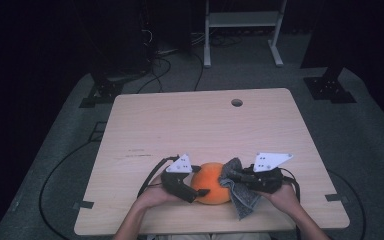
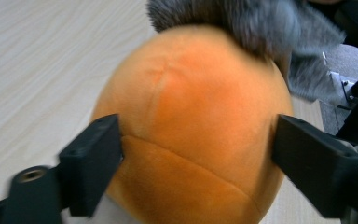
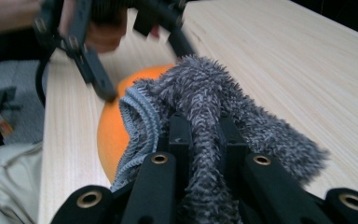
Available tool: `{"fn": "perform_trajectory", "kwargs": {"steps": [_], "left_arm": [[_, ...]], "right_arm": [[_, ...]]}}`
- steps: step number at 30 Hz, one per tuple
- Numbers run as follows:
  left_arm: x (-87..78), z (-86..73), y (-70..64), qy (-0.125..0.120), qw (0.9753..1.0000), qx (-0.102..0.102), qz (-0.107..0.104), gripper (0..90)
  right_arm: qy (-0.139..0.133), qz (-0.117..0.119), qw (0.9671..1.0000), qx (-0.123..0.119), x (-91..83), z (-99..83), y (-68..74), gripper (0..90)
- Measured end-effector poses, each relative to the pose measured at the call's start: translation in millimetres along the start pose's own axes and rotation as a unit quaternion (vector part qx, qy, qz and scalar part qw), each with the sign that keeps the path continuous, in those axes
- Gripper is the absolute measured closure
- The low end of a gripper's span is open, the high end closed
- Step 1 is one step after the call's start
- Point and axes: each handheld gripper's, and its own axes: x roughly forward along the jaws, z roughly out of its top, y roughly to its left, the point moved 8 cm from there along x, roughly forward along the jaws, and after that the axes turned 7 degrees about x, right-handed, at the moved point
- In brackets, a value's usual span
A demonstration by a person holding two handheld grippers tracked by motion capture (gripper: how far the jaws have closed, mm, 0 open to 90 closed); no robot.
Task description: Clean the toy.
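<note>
Job: looks like you're wiping the orange ball (image 1: 212, 183) with the grey cloth (image 1: 238, 187), one gripper steadying, the other rubbing.

Ball: it sits on the counter (image 1: 200, 125) near your edge, right between the two grippers. It reads as plush, with seams across it in the left gripper view (image 2: 191, 135).

Left gripper: your left gripper (image 1: 192, 187) has its fingers (image 2: 93, 163) spread wide, one on each flank of the ball and pressing in. That's a brace, I'd say, so the ball can't roll off while you rub it.

Right gripper: your right gripper (image 1: 232, 176) has its fingers (image 3: 179, 137) closed down tight on a bunched fold of the cloth (image 3: 205, 107), with only fabric between them. Pinching a fold leaves a soft wad sticking out front, which is what meets the ball.

Cloth: the wad lies against the ball's top on the right-gripper side (image 2: 233, 23), and the loose end hangs down to the counter beside your right hand (image 1: 280, 197).

Why it works: the grippers are on opposite sides, so the rubbing push goes straight into the bracing fingers.

Watch out: a round soft thing can squirt out sideways, so probably keep the left squeeze steady.

Rest of counter: bare, with just a small round hole (image 1: 237, 102) by the far edge.
</note>
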Motion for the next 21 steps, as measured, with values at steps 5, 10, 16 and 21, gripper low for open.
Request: {"fn": "perform_trajectory", "kwargs": {"steps": [5, 10, 16, 21], "left_arm": [[12.1, -3.1, 4.5, 0.028, 0.9992, -0.026, -0.008, 3.9], [16.5, 5.9, -0.2, 0.011, 0.9996, 0.014, 0.024, 28.2], [19.6, 24.2, 0.2, -0.018, 0.9905, 0.078, 0.112, 33.7], [24.8, 20.3, -1.2, -0.007, 0.9905, 0.077, 0.113, 27.2]], "right_arm": [[0.004, 0.005, 1.0000, 0.003, -1.3, -6.2, 1.0, 79.1], [0.011, 0.001, 0.9998, 0.014, -8.9, -13.2, -4.2, 79.1], [-0.019, -0.025, 0.9994, 0.018, -21.7, 4.1, -13.3, 79.1], [-0.004, -0.027, 0.9995, -0.016, 4.4, 27.4, -0.5, 79.2]]}}
